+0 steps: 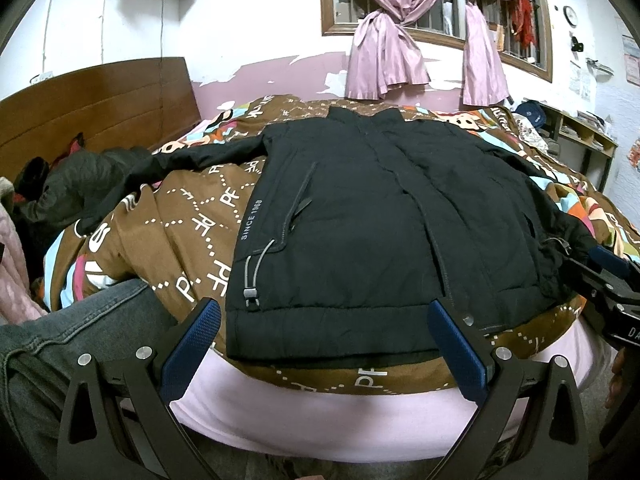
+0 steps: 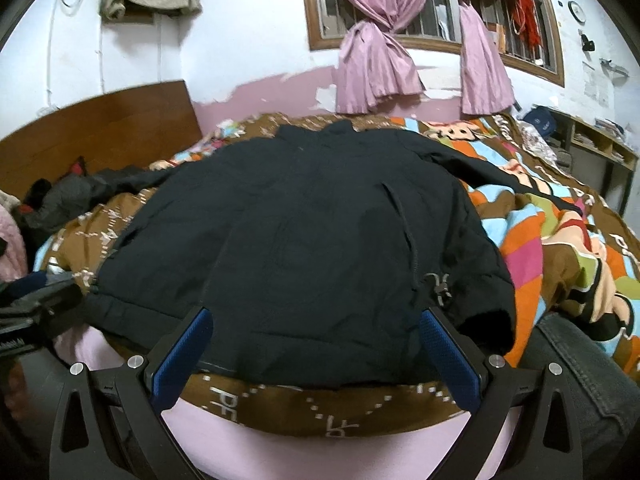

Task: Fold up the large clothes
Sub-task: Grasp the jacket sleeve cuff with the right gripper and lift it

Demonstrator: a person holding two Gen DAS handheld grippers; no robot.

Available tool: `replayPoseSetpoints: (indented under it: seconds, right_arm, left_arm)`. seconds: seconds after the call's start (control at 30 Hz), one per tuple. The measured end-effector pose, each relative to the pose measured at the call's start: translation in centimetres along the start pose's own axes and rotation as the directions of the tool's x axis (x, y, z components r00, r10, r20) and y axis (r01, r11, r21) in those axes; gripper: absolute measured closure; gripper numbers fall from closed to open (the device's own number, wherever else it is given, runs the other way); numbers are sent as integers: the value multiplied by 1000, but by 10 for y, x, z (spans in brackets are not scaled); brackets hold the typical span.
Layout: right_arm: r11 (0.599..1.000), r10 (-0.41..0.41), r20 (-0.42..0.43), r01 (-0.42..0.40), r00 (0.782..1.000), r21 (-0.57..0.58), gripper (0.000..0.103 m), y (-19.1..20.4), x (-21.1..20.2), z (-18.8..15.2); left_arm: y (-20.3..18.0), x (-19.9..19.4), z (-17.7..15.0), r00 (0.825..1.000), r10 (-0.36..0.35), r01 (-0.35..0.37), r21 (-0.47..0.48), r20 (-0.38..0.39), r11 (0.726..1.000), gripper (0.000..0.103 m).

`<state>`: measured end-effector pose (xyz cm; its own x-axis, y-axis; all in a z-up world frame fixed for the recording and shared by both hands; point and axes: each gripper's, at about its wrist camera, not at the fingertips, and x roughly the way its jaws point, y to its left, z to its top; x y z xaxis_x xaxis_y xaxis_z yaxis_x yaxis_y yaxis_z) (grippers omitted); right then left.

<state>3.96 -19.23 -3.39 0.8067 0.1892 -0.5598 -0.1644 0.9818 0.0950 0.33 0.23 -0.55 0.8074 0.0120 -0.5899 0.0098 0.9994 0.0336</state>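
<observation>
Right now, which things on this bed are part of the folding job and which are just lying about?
Job: black jacket, left gripper, right gripper.

Lying about: dark clothes by the headboard, cap, pink curtains, quilt underneath.

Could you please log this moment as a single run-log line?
stage: pre-fold | black jacket: spread flat on bed | left gripper: open at hem | right gripper: open at hem

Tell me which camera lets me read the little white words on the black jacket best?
The left wrist view. There the white words "SINCE 1968" run sharp and readable along the black jacket beside its pocket zip. In the right wrist view the black jacket is blurrier and that edge sits off to the side, so no words can be made out.
</observation>
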Motion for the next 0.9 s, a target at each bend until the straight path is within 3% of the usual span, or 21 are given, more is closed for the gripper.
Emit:
replayPoseSetpoints:
  seconds: [0.2,0.33,0.47,0.6,0.7,0.9]
  right_arm:
    - [995,-89,-42,88,995,-40,0,-6,12,14]
    - [988,-143,-52,139,988,-66,0,-17,24,29]
    - [981,-173,-50,168,984,-97,0,-29,38,50]
    - [972,-196,-35,189,980,-139,0,-38,55,69]
    - [970,-186,-37,177,982,-163,0,-50,70,85]
    - [983,-110,-21,106,994,-151,0,-94,95,132]
  left_arm:
    - [14,12,13,998,43,-45,-44,-48,998,2]
    - [15,26,31,996,58,-59,-13,-62,998,2]
    - [10,44,51,995,28,-27,12,-99,1000,2]
    - [1,65,78,993,24,-13,101,-115,995,2]
    - [-4,84,96,992,56,-37,159,-114,987,2]
    - [-14,132,130,987,94,-71,169,-131,983,2]
